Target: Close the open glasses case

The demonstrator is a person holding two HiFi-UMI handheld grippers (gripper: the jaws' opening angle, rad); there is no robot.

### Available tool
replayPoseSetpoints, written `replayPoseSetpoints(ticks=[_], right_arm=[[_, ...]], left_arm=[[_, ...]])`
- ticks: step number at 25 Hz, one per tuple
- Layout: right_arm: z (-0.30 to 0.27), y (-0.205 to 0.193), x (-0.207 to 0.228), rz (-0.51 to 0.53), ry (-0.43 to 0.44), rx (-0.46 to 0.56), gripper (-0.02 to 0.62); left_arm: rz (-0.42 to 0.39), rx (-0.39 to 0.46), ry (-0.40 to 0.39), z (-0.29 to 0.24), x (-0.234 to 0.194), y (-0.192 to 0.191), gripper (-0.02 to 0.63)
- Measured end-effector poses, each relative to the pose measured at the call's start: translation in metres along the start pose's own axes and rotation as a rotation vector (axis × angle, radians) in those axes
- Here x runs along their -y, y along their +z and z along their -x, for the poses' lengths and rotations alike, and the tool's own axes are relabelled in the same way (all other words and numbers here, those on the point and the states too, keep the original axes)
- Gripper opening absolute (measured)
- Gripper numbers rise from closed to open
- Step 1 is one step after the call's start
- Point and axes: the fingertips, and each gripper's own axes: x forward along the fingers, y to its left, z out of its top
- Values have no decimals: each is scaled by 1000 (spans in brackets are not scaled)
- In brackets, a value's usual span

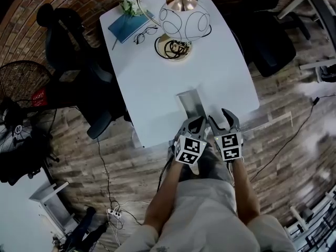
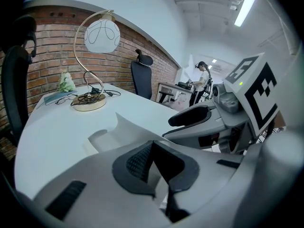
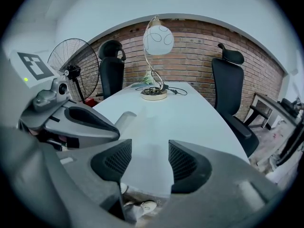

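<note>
Presently: glasses case (image 1: 190,102) open on white table (image 1: 231,72) — both grippers poised at the near edge.
Case lies lid-up near the table's front edge, just ahead of the left gripper (image 1: 195,121), whose jaws are pressed together on nothing. Right gripper (image 1: 219,115) beside it — jaws parted, empty. Far end: lamp (image 1: 184,17), spectacles (image 1: 144,34), blue book (image 1: 127,26).

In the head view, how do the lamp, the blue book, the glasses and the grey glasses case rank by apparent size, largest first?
1. lamp
2. blue book and glasses case: they look about alike, and the case lies nearer the camera, so I do not rank them.
3. glasses
</note>
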Motion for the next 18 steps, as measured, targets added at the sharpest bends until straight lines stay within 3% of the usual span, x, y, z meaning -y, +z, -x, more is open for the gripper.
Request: replayPoseSetpoints(ticks=[18], right_arm=[[-5,8,-17,24,23,4,244]], left_arm=[[29,5,18,15,-14,-10,5]])
